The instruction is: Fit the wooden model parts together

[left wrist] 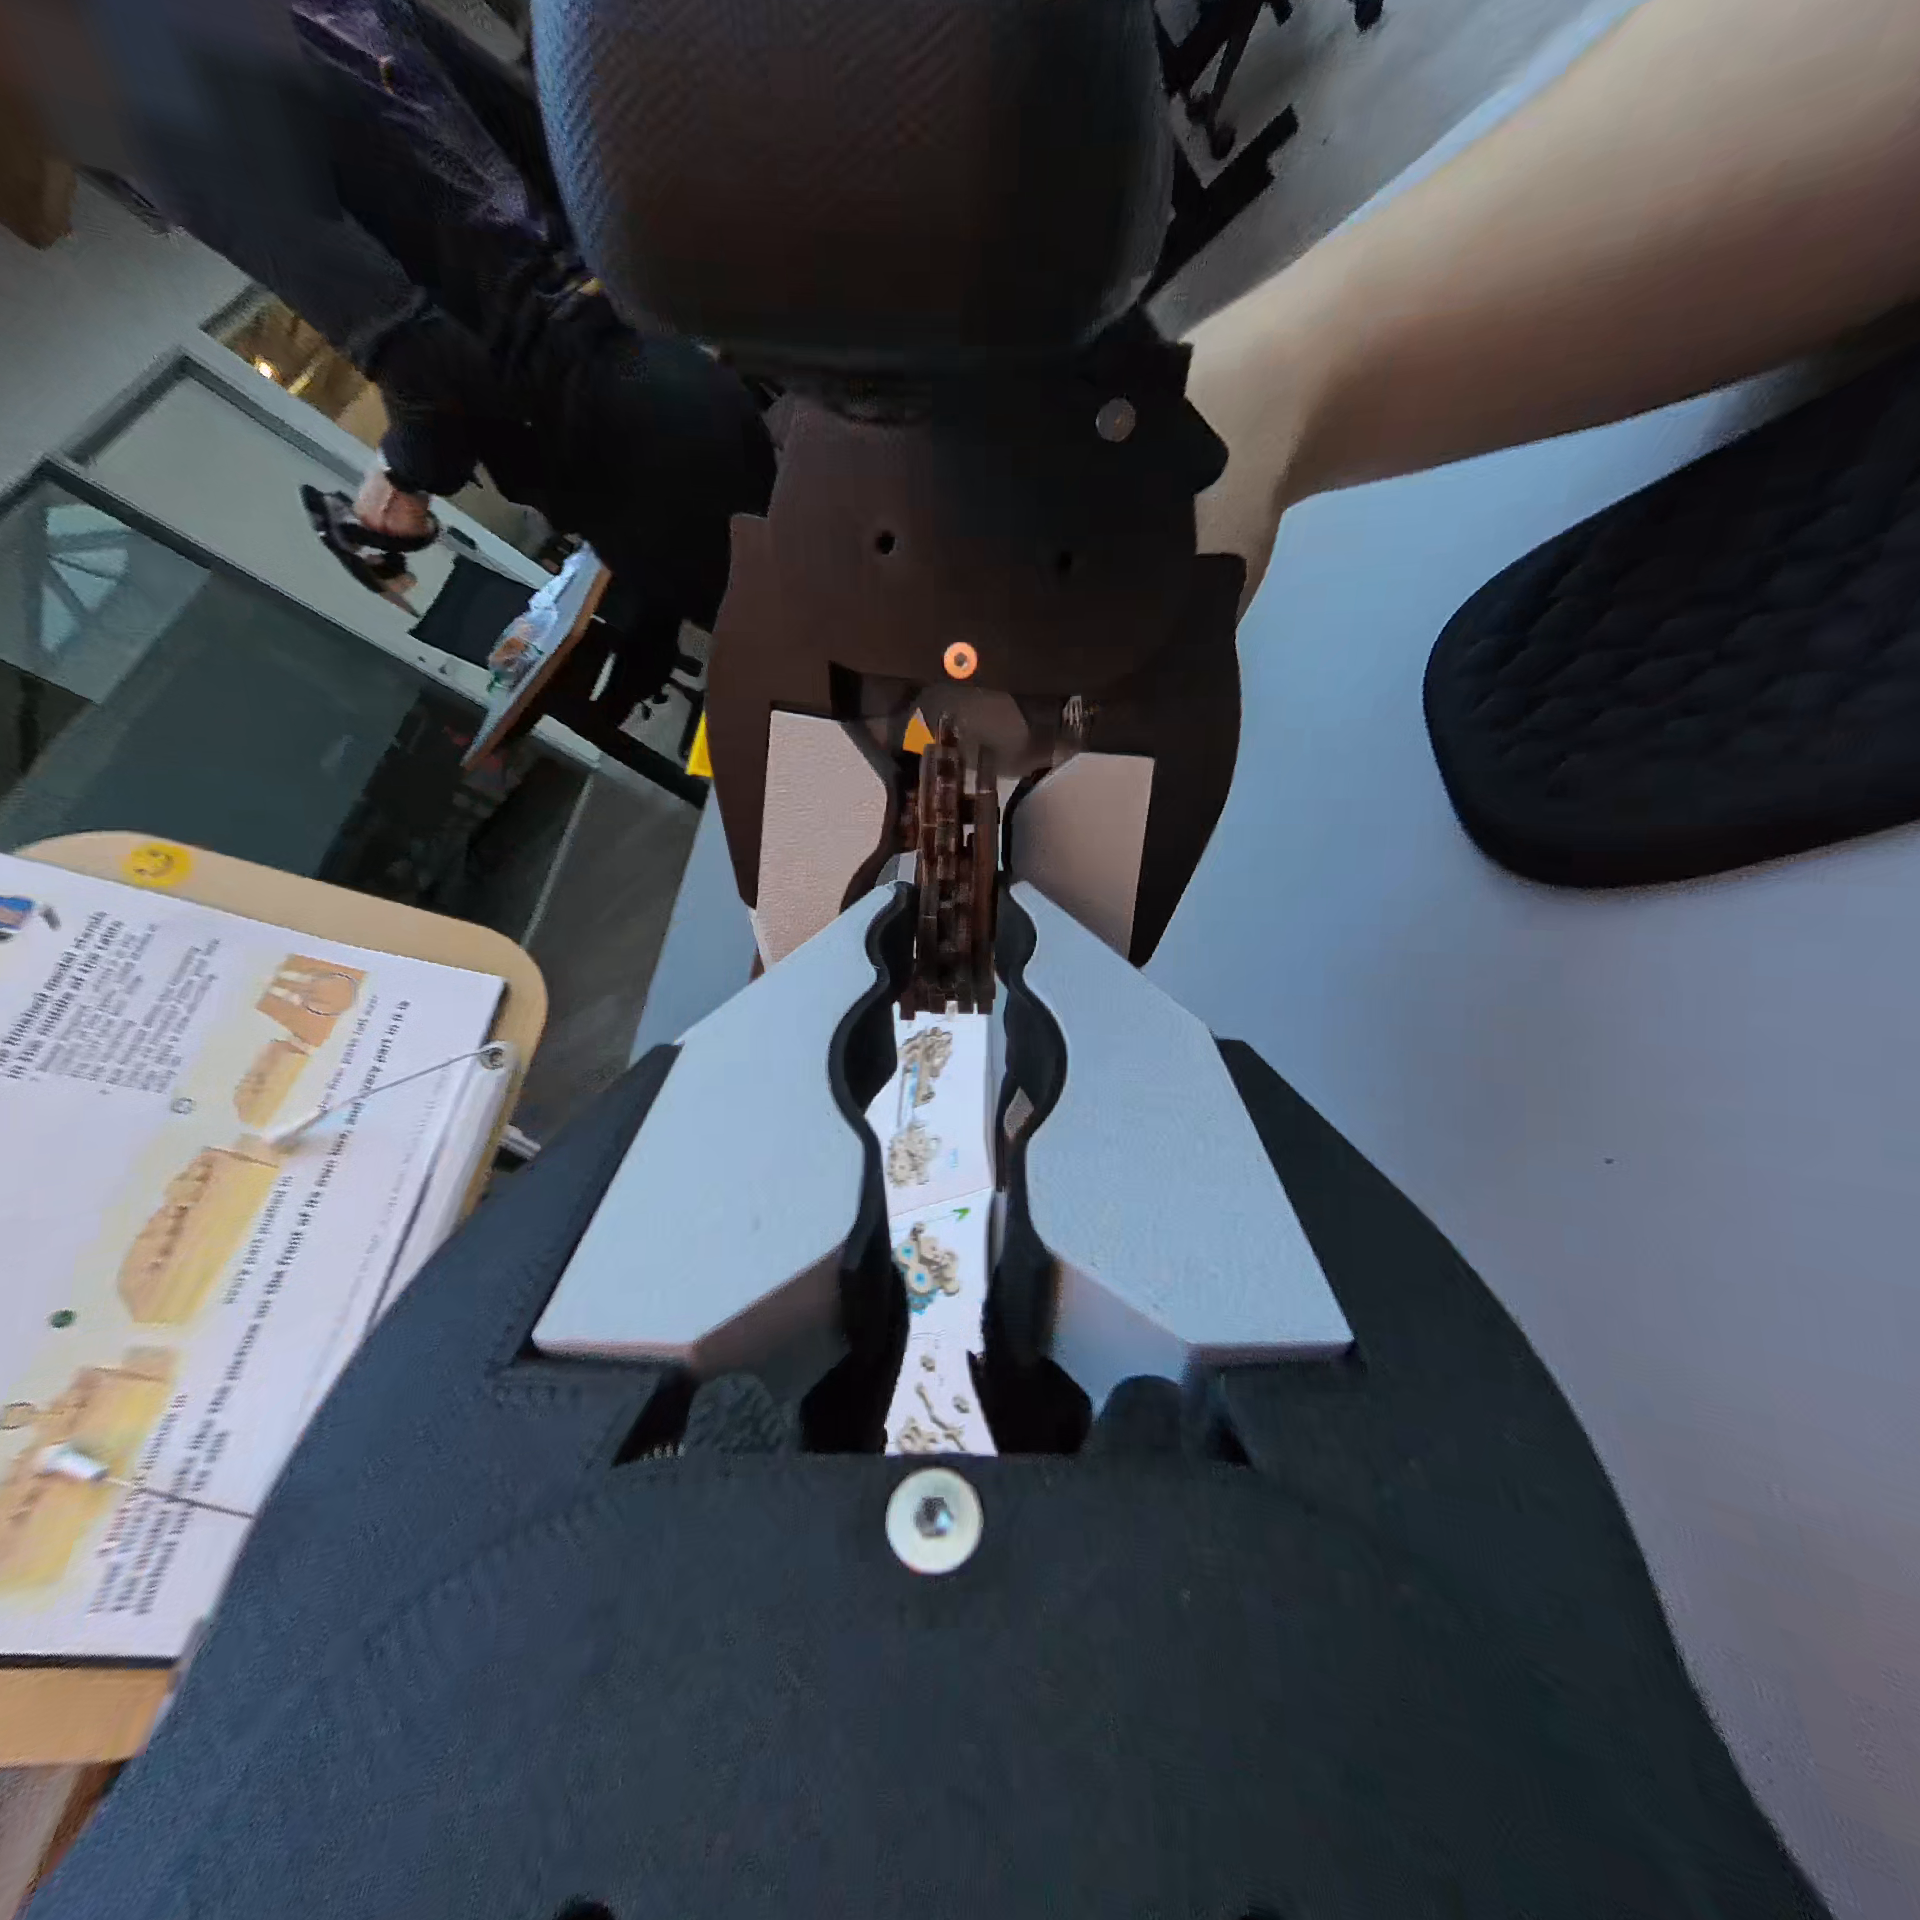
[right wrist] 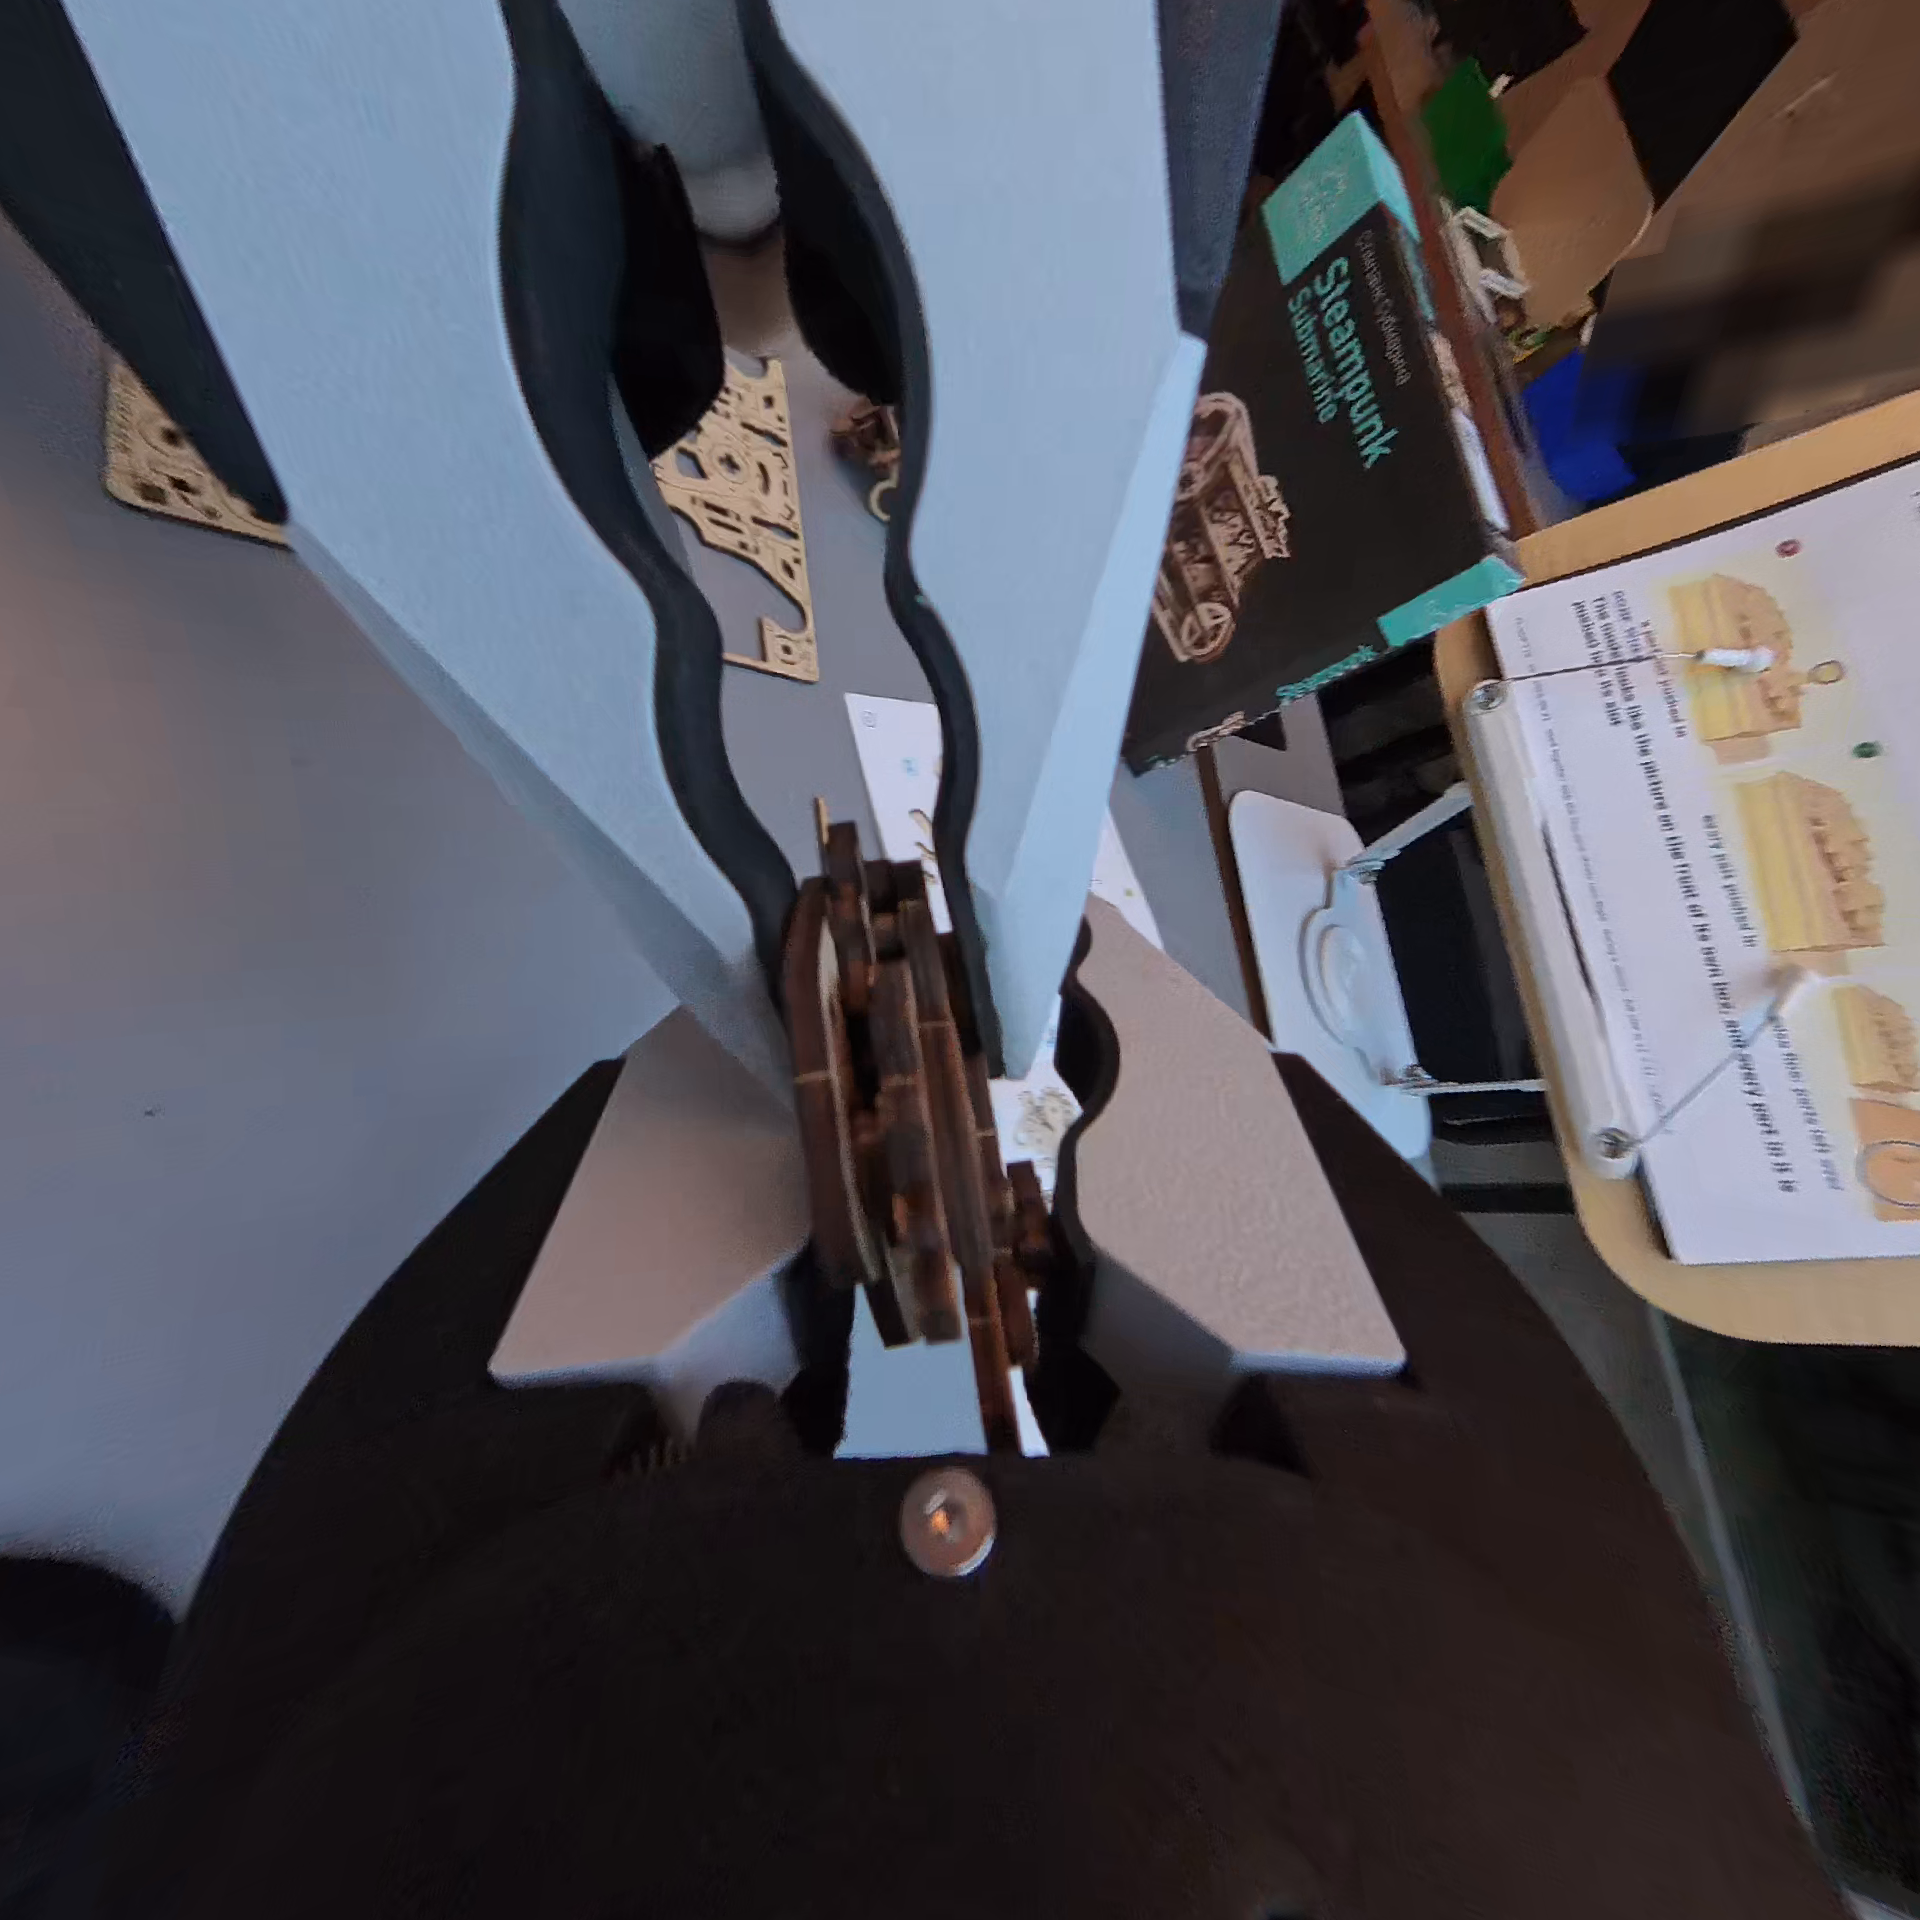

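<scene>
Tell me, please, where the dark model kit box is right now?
In the right wrist view, the box stands at upper right, just beyond the instruction sheet on its wooden stand.

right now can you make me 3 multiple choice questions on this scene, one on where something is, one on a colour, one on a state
1. Where is the wooden gear assembly?
A. Flat on the table
B. Pinched between the tips of both grippers
C. Inside the kit box

2. What colour are the ends of the kit box?
A. Teal
B. Red
C. Yellow

3. What state is the left gripper in?
A. Wide open and empty
B. Closed on the assembly
C. Holding a sheet of paper

Answers:
1 B: in the right wrist view the left gripper comes from above and the right gripper from below, both meeting on the assembly above the table.
2 A: teal bands cap a dark box.
3 B: its black finger pads press the dark wood on both sides.
</scene>
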`<state>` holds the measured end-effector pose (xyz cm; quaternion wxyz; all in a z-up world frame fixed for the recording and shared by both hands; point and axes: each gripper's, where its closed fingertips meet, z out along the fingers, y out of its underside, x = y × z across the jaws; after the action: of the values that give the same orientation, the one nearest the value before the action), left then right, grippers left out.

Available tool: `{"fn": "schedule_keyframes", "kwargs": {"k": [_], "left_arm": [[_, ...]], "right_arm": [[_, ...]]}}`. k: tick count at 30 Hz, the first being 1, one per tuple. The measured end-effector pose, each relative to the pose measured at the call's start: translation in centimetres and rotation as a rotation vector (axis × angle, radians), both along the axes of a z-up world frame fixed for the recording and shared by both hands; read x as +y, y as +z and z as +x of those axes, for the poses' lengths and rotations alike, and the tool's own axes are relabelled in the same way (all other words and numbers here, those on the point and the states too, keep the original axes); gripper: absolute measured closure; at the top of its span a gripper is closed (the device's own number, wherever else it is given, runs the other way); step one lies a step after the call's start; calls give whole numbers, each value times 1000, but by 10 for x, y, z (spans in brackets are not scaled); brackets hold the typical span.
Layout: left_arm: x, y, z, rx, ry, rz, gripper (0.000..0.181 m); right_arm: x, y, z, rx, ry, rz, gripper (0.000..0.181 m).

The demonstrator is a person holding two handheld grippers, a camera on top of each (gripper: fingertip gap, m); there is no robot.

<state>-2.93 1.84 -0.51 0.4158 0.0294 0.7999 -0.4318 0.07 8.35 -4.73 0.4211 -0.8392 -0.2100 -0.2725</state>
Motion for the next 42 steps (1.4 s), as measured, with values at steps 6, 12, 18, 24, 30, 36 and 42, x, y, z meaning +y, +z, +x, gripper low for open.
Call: {"fn": "schedule_keyframes", "kwargs": {"k": [6, 12, 18, 24, 30, 36, 42], "left_arm": [[2, 1, -1, 127, -29, -84, 169], [2, -5, 0, 179, -41, -85, 168], [4, -8, -1, 204, -66, -87, 169], [8, 5, -4, 287, -129, -218, 169], [19, 24, -9, 432, -226, -412, 169], [22, 23, -5, 617, -231, -508, 169], [21, 23, -5, 762, -248, -570, 169]], "right_arm": [[2, 1, -8, 89, 47, 25, 146], [2, -7, -12, 136, 70, -2, 149], [1, -11, -12, 141, 52, -28, 153], [0, -2, -30, 315, 126, -7, 129], [-9, 32, -38, 492, 193, 113, 132], [-19, 40, -40, 612, 204, 110, 141], [-22, 48, -42, 700, 206, 119, 145]]}}
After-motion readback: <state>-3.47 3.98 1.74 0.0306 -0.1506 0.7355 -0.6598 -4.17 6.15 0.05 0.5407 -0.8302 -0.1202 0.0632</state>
